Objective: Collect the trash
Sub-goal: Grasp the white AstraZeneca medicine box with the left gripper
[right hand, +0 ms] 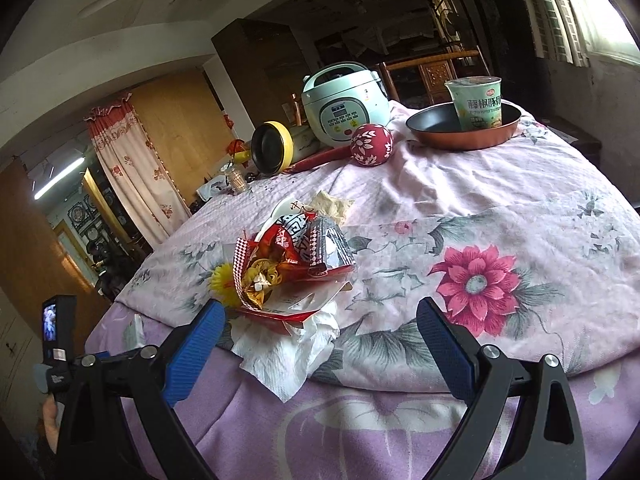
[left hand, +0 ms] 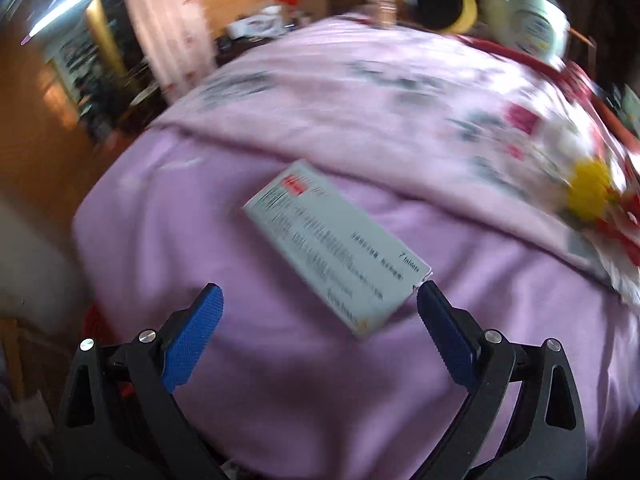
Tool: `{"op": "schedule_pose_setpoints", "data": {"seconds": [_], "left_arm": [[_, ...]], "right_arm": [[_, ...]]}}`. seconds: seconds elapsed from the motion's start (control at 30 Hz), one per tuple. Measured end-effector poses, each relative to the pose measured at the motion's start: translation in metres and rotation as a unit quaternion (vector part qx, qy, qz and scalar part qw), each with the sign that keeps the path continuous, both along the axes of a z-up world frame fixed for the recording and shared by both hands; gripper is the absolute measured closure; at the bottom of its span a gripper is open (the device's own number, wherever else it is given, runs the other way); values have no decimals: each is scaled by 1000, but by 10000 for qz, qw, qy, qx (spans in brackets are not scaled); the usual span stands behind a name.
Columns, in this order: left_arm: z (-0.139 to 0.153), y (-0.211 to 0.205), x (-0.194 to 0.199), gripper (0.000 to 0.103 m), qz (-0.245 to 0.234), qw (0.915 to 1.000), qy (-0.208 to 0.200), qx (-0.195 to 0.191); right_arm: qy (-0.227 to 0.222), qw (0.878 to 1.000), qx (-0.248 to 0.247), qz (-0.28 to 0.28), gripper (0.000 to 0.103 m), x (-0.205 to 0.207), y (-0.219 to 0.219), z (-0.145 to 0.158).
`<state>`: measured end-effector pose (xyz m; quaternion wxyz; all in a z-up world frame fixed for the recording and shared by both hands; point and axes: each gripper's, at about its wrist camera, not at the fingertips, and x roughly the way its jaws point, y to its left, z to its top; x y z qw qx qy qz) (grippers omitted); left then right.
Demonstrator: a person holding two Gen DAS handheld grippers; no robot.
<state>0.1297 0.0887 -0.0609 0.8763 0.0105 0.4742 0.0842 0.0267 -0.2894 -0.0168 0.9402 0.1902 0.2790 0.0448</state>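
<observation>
Judging the trash pile (right hand: 294,268) at centre frame as light, crinkly foil wrappers on soft tissue (right hand: 286,354), I'd pinch the bunched foil; my right gripper (right hand: 320,320) hangs spread and empty below it. The flat, stiff card box (left hand: 336,246) lies mid-frame on the smooth purple cloth (left hand: 280,380), best taken across its narrow width, left gripper (left hand: 320,300) also spread, one tip at its corner.

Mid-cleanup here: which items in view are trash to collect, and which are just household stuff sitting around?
Trash:
flat white cardboard medicine box
crumpled red snack wrappers
crumpled white tissue

Just lying about:
pale green rice cooker
copper-coloured frying pan
green instant noodle cup
red floral ball
</observation>
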Motion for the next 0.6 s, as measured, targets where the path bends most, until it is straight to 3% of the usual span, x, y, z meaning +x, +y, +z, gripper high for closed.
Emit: {"op": "schedule_pose_setpoints", "data": {"seconds": [0.1,0.23,0.43,0.47,0.5,0.53,0.6], "left_arm": [[14,22,-6,9,166,9993,-144,-298],[22,12,1,9,56,9991,-257,-338],[-3,-1,37,10,160,9995,64,-247],[-6,0,39,12,147,9993,80,-321],[-7,2,38,21,101,9989,50,-456],[-4,1,33,37,84,9991,-136,-403],[0,-3,25,44,-278,9972,-244,-653]], "right_arm": [[-22,10000,-78,17,8,-1,3,1],[-21,10000,-79,-2,8,-1,3,2],[25,10000,-21,3,8,0,1,1],[20,10000,-33,7,8,0,2,1],[9,10000,-45,7,8,0,2,1],[-8,10000,-51,8,8,0,2,1],[-62,10000,-58,-21,8,-1,2,3]]}}
